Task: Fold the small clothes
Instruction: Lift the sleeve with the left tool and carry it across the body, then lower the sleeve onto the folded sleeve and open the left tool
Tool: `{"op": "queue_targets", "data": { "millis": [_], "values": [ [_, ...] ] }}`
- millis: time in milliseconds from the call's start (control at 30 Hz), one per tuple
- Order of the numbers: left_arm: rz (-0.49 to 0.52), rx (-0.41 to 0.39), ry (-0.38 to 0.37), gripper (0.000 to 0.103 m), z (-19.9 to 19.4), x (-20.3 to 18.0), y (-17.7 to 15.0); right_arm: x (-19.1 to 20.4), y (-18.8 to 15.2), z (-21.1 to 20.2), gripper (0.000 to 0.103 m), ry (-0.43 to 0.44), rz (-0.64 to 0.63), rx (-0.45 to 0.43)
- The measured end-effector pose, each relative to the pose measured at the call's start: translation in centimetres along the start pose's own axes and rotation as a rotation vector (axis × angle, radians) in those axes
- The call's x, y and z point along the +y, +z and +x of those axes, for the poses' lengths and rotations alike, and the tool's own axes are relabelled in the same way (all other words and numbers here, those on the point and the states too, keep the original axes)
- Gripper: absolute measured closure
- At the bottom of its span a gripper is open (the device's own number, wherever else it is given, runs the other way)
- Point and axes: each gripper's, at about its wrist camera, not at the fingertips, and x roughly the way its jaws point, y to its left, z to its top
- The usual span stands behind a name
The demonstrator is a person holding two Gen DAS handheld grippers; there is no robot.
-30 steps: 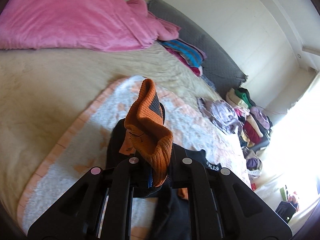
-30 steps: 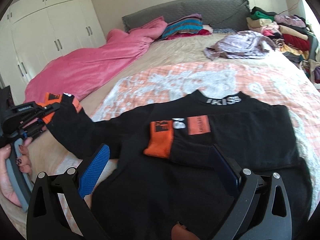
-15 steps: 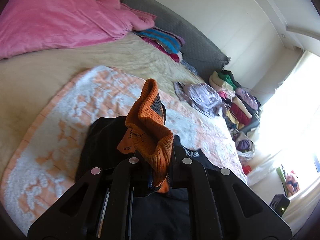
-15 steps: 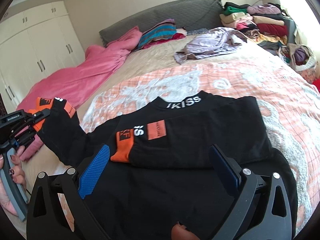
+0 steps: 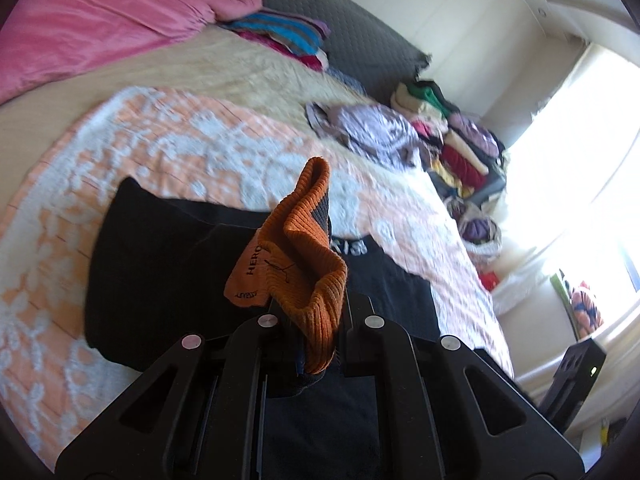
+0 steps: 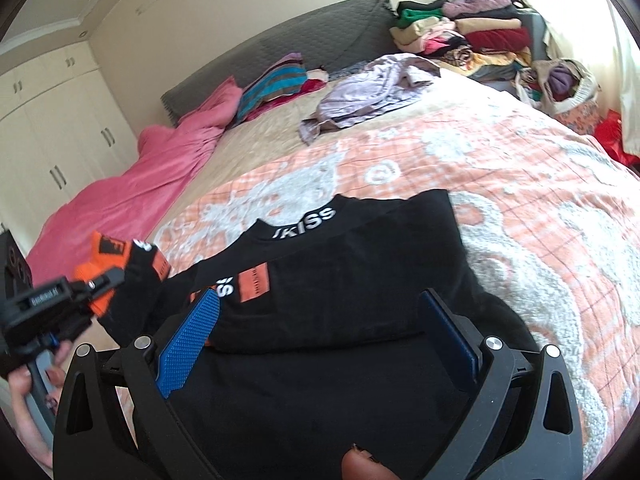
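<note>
The black sweater (image 6: pixel 344 280) lies on the orange-and-white quilt (image 6: pixel 540 184), with bare quilt beyond its collar and toward the clothes pile (image 6: pixel 472 36). The left gripper (image 5: pixel 316 320) is clamped on the sweater's orange cuff (image 5: pixel 308 264), lifted above the body. The right gripper (image 6: pixel 320 336) hovers spread wide over the folded sleeve, holding nothing.

Pink duvet (image 6: pixel 132 184) bunched at left of the right-wrist view, running up to the grey headboard (image 6: pixel 280 36). Striped blue/pink fabric (image 6: pixel 272 88) lies just beside it, centre top. Lilac garment (image 6: pixel 376 88) crumpled mid-bed, upper centre. Orange-and-white quilt (image 6: pixel 540 208) covers the bed's right half. Stacked clothes (image 6: pixel 472 36) upper right. White wardrobe doors (image 6: pixel 52 132) far left.
</note>
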Motion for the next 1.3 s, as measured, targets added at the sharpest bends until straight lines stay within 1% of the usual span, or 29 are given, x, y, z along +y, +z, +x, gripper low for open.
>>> {"op": "queue_targets", "data": {
  "millis": [300, 433, 567, 667, 733, 800, 867, 967, 1033, 1067, 1100, 1133, 1200, 1233, 1300],
  "values": [
    [0.075, 0.148, -0.013, 0.099, 4.7, -2.0, -2.9, -2.6, 0.3, -0.1, 0.004, -0.03, 0.071, -0.006],
    [0.089, 0.198, -0.022, 0.098, 6.0, -2.2, -4.0, -3.2, 0.2, 0.0, 0.004, -0.037, 0.088, 0.0],
    [0.106, 0.238, -0.032, 0.092, 6.9, -2.3, -4.7, -3.4, 0.2, 0.4, 0.004, -0.043, 0.094, 0.006],
    [0.12, 0.269, -0.049, 0.082, 7.4, -2.4, -5.1, -3.5, 0.0, 0.7, 0.004, -0.051, 0.101, 0.017],
    [0.129, 0.279, -0.056, 0.071, 7.5, -2.4, -5.4, -3.7, -0.1, 1.0, 0.004, -0.051, 0.11, 0.028],
    [0.136, 0.292, -0.075, 0.059, 7.5, -2.5, -5.5, -3.8, -0.3, 1.4, 0.004, -0.052, 0.119, 0.042],
    [0.144, 0.303, -0.098, 0.053, 7.3, -2.4, -5.6, -3.8, -0.4, 1.7, 0.004, -0.052, 0.121, 0.055],
    [0.136, 0.292, -0.092, 0.05, 6.6, -1.8, -5.4, -3.7, -0.7, 2.4, 0.004, -0.041, 0.122, 0.085],
    [0.11, 0.281, -0.089, 0.043, 6.0, -1.1, -5.0, -3.6, -1.0, 2.9, 0.004, -0.031, 0.122, 0.108],
    [0.106, 0.271, -0.082, 0.037, 5.7, -0.8, -4.7, -3.4, -1.3, 3.2, 0.004, -0.022, 0.121, 0.125],
    [0.107, 0.259, -0.068, 0.034, 5.3, -0.6, -4.5, -3.2, -1.4, 3.6, 0.004, -0.01, 0.119, 0.141],
    [0.113, 0.245, -0.042, 0.032, 4.9, -0.3, -4.2, -2.9, -1.7, 4.1, 0.004, 0.006, 0.117, 0.162],
    [0.117, 0.225, -0.002, 0.02, 4.2, 0.1, -3.8, -2.4, -2.3, 4.8, 0.004, 0.036, 0.117, 0.191],
    [0.119, 0.209, 0.021, 0.018, 3.8, 0.4, -3.5, -2.0, -2.5, 5.0, 0.004, 0.046, 0.114, 0.201],
    [0.122, 0.182, 0.07, 0.009, 3.1, 1.0, -3.0, -1.1, -3.1, 5.8, 0.004, 0.06, 0.098, 0.229]
  ]
}}
